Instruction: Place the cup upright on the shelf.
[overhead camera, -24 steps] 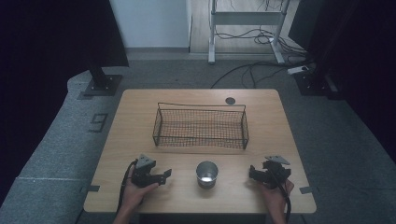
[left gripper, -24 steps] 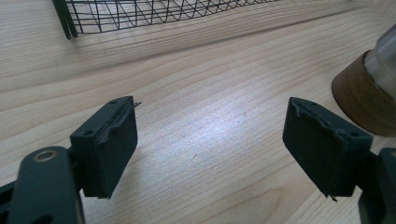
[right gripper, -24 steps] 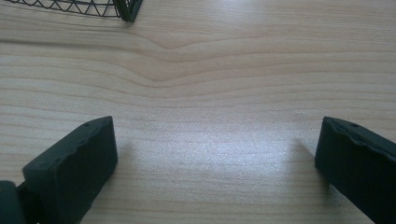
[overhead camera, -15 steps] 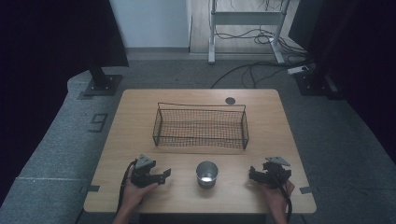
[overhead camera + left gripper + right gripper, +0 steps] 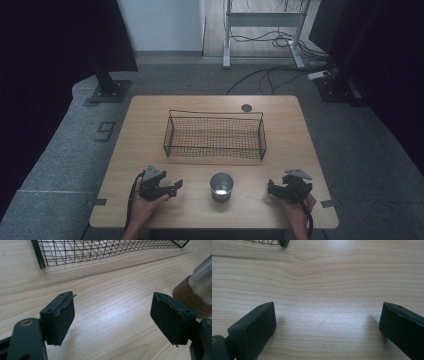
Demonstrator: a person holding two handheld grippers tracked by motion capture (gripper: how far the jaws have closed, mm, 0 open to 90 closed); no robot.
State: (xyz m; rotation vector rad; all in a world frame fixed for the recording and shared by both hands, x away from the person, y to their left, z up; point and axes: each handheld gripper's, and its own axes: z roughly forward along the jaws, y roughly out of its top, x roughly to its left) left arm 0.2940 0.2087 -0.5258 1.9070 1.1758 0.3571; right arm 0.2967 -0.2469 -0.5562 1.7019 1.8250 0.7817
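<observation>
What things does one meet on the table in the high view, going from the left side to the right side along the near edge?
Left gripper, open, held in the person's left hand → metal cup, upright → right gripper, open, held in the right hand. The wire basket lies farther back, so it has no place in this row.

We see a lab or studio: black curtains (image 5: pixel 60 40), floor cables (image 5: pixel 270 75) (loose), a metal stand (image 5: pixel 262 30) beyond the desk (image 5: pixel 150 115).

A black wire basket (image 5: pixel 214 136) and silver cup (image 5: pixel 221 184) sit on the pale wood-grain table (image 5: pixel 145 125).
</observation>
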